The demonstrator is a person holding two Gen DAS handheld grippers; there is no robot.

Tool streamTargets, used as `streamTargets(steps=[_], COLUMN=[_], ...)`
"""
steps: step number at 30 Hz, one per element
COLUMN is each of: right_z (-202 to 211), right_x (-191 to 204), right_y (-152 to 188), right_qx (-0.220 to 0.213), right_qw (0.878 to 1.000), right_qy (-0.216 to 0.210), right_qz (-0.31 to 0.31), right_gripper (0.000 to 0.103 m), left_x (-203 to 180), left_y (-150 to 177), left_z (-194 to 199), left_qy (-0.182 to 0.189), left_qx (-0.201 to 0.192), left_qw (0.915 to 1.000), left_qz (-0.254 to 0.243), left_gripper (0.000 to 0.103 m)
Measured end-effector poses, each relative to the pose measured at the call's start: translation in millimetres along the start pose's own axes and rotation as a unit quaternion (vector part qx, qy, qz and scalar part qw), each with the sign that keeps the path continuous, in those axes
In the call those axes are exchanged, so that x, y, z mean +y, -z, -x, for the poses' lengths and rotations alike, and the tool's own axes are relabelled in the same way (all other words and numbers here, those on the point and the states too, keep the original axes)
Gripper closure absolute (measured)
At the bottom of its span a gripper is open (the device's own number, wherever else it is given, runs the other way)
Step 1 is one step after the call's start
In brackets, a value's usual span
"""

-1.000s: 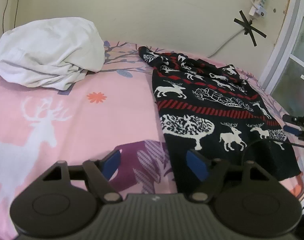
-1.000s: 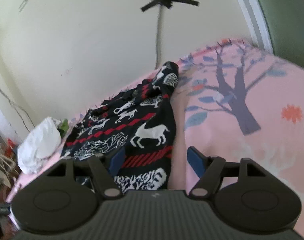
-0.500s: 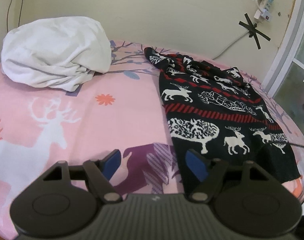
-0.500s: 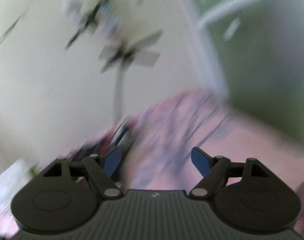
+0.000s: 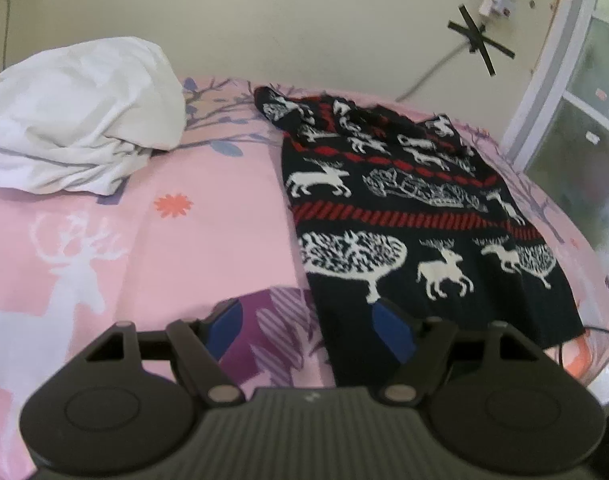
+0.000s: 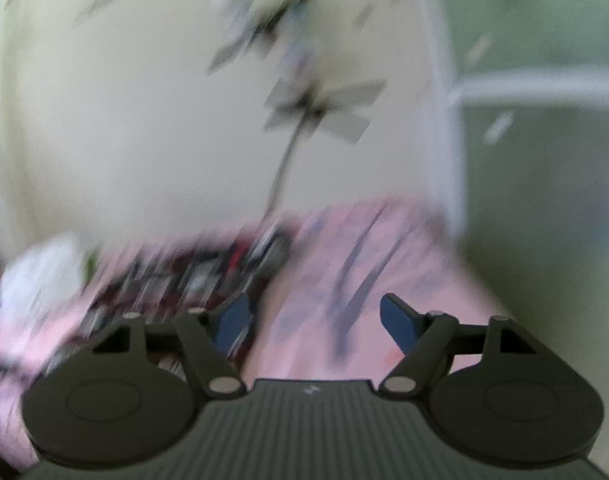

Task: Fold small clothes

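Sweater (image 5: 416, 216), black knit with white deer and red bands, lies spread on the pink printed bedsheet (image 5: 208, 240), running from 12 o'clock down to 4 o'clock in the left wrist view. Its upper part near the wall looks bunched; whether a sleeve is tucked there cannot be told. White bundle of cloth (image 5: 76, 136) sits well apart at 10 o'clock.

Left gripper (image 5: 308, 330) hangs over the sweater's near left edge, fingers apart, nothing between them. Right gripper (image 6: 314, 322) has just been closing a little yet stands apart and empty; its view is heavily blurred, the sweater (image 6: 192, 276) showing only as a dark smear at 9 o'clock.

Judgement: no fold is under way; both tools appear to be between grasps. The next move calls for each gripper to pinch a sweater edge or corner cleanly, single layer only, before lifting across.
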State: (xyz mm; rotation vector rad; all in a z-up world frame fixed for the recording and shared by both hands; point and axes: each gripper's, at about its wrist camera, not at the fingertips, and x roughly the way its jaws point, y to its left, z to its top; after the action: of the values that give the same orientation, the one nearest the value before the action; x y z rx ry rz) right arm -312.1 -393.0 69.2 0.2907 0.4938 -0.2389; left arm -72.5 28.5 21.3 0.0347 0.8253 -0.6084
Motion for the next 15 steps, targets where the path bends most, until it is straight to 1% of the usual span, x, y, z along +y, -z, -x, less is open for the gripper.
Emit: streamTargets(steps=[1,3,4,5,6,8,10,11,12,13,14,15], right_z=[-10.8,-27.5,-32.4,-37.3,-42.7,-48.9,-47.8,-48.6,-48.7,-49.4,-52.5,-56.4], right_x=[6.3,17.5,23.3,28.5,32.8,35.3,43.1,45.6,47.6,50.1,50.3,52.7], right_y=[14.6,39.8,51.1,60.4,64.9,72.2,78.0,77.7,76.8,77.0,75.8,74.4], right_qx=[0.03,0.08,0.095,0.109,0.115,0.123,0.118,0.118,0.118,0.116,0.117,0.125], right_qw=[0.999,0.995,0.993,0.991,0.989,0.986,0.986,0.985,0.984,0.984,0.984,0.982], right_qy=[-0.022,-0.056,-0.068,-0.078,-0.084,-0.103,-0.113,-0.118,-0.123,-0.127,-0.131,-0.139], right_qz=[-0.004,-0.013,-0.018,-0.024,-0.03,-0.049,-0.046,-0.047,-0.047,-0.044,-0.04,-0.039], right_gripper=[0.038,0.044,0.045,0.045,0.045,0.042,0.041,0.04,0.04,0.044,0.048,0.052], left_x=[-1.8,-6.4,-8.4,-10.8,-13.0,-19.5,-25.1,-27.6,-30.3,-31.5,-30.8,-29.2], left_y=[0.3,1.8,2.9,4.2,5.5,7.3,8.5,9.4,10.4,11.1,11.0,10.3], left_z=[-1.1,-3.0,-4.0,-5.5,-7.5,-7.8,-8.0,-8.2,-8.0,-8.8,-9.0,-8.8], left_qy=[0.002,0.004,0.005,0.006,0.006,-0.002,-0.002,0.002,0.001,-0.004,-0.005,-0.002], left_qx=[0.006,0.021,0.029,0.038,0.047,0.049,0.053,0.054,0.051,0.05,0.046,0.044], left_qw=[1.0,0.9997,0.9995,0.9991,0.9987,0.9981,0.9975,0.9973,0.9973,0.9973,0.9977,0.9982], left_qz=[-0.003,-0.01,-0.014,-0.016,-0.019,-0.036,-0.047,-0.05,-0.053,-0.054,-0.049,-0.04], left_gripper=[0.031,0.039,0.042,0.047,0.049,0.05,0.057,0.066,0.083,0.091,0.092,0.095])
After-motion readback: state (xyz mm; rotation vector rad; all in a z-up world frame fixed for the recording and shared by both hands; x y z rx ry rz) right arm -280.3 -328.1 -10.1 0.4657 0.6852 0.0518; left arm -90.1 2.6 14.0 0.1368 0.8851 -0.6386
